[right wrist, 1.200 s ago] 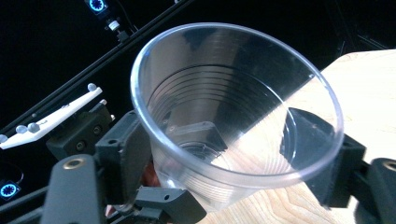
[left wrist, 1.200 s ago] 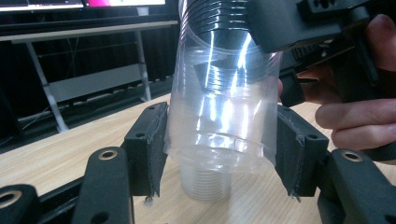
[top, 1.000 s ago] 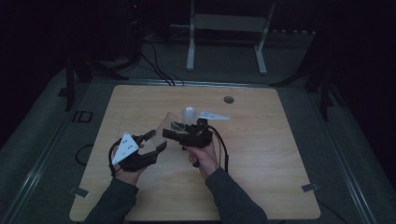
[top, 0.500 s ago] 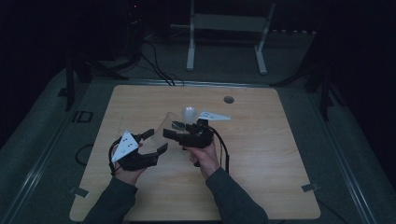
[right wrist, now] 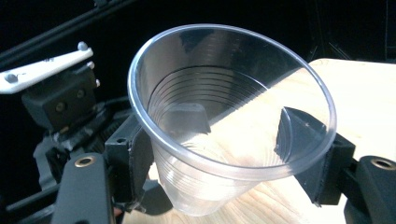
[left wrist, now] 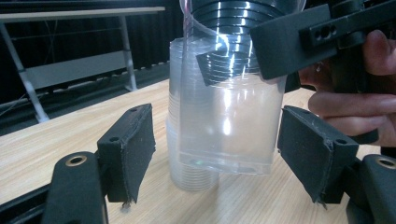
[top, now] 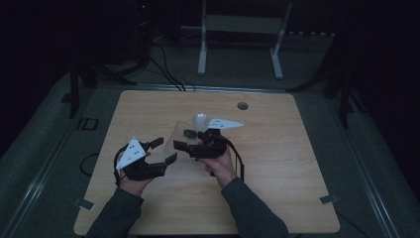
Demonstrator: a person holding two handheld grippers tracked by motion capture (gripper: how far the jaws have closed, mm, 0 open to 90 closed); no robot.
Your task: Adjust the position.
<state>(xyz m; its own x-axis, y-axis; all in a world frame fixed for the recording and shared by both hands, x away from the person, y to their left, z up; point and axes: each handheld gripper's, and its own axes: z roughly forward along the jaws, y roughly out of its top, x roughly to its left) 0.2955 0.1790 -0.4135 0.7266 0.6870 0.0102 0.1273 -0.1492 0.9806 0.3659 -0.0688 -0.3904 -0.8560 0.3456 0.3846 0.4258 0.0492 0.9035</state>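
Right hand-held gripper (right wrist: 219,140) clamps clear cup (right wrist: 231,116); left hand-held gripper (left wrist: 224,154) gapes wide, empty. Squeeze may buckle thin wall (slippery), dropping cup onto cup stack (left wrist: 191,154) mid-worktop.

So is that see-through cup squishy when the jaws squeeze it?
Probably. The clear cup looks thin-walled, so the right gripper clamped on it could dent it. It likely weighs little. Its glossy plastic may slip.

A pale wooden counter (top: 277,163) with rounded corners fills the middle of the high view, with a small round hole (top: 242,105) near its far edge. Beyond it a white metal frame stand (top: 240,29) rests on the dark grey floor (top: 376,163), and black cables (top: 166,69) trail across the floor to its left.
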